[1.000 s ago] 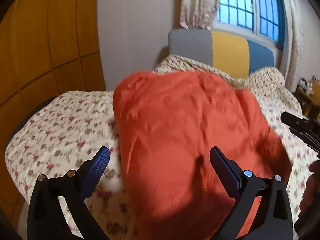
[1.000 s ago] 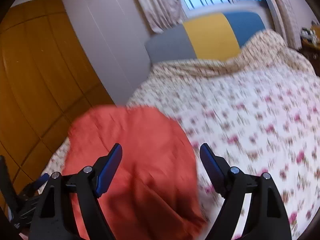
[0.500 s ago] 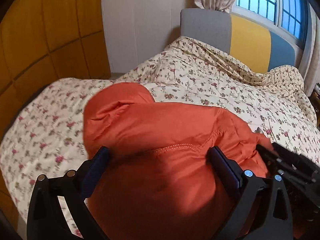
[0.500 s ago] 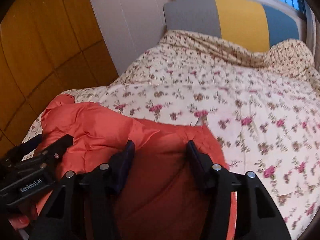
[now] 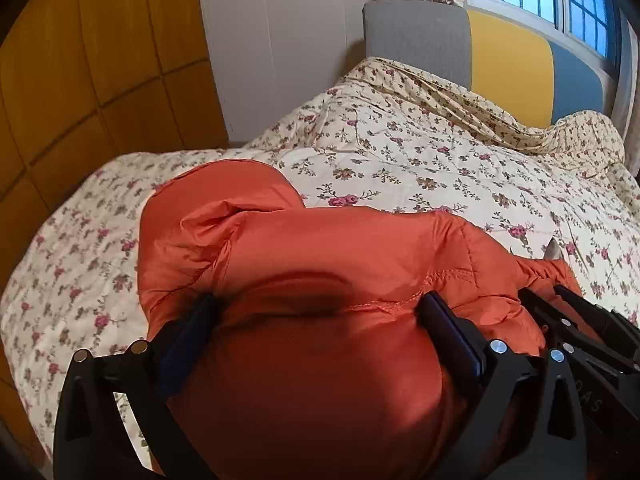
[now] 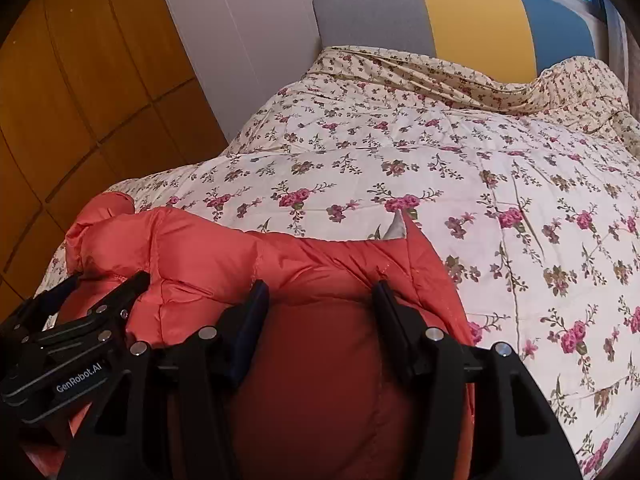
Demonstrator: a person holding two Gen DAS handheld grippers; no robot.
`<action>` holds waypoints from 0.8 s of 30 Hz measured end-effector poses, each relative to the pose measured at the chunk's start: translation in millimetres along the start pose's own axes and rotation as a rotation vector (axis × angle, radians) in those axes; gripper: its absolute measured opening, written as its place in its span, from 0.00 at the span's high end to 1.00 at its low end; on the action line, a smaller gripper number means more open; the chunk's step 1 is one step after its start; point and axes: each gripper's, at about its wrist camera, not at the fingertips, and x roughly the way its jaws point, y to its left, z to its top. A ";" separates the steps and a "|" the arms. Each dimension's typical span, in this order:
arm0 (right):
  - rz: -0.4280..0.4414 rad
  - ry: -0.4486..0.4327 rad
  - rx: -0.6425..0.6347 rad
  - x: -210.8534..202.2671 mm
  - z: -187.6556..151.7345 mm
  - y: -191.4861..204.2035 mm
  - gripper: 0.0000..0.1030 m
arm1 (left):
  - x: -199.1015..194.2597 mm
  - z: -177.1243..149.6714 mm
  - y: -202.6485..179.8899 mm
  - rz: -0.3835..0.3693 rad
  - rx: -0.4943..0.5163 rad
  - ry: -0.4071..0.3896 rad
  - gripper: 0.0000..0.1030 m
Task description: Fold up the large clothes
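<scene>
- My left gripper (image 5: pixel 316 316) is spread wide, its fingers (image 5: pixel 444 320) pushed into the puffy fabric on either side of a bulge; nothing is pinched.
- My right gripper (image 6: pixel 320 300) sits just beside it, also spread but less so, straddling a second bulge rather than clamping it.
- The jacket (image 5: pixel 320 256) lies bunched at the near end of the bed (image 6: pixel 400 160), its rounded hood end (image 5: pixel 224 188) toward the wardrobe side.
- I judge the jacket light, soft and springy, with a slick shell: it will likely puff back and slide. Stitched seams (image 5: pixel 452 276) and the hem edge look like the surest holds.
- No containers in view.
- Beyond the jacket the bed is bare floral quilt up to the headboard (image 6: pixel 460 12).
</scene>
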 end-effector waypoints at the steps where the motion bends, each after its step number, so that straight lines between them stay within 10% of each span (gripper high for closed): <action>1: 0.002 -0.005 -0.013 -5.8 -1.1 1.3 0.43 | -4.2 -1.0 0.1 0.004 0.006 -0.006 0.03; 6: -0.025 -0.044 0.008 -48.4 -10.5 -1.4 0.03 | -44.1 -11.8 10.1 -0.032 -0.002 -0.052 0.03; 14: -0.006 -0.079 0.026 -124.9 -39.4 6.5 0.02 | -118.4 -56.9 31.8 -0.055 -0.084 -0.108 0.03; 24: -0.089 -0.111 -0.110 -195.0 -85.3 45.4 0.02 | -195.3 -103.3 39.7 0.111 -0.038 -0.173 0.03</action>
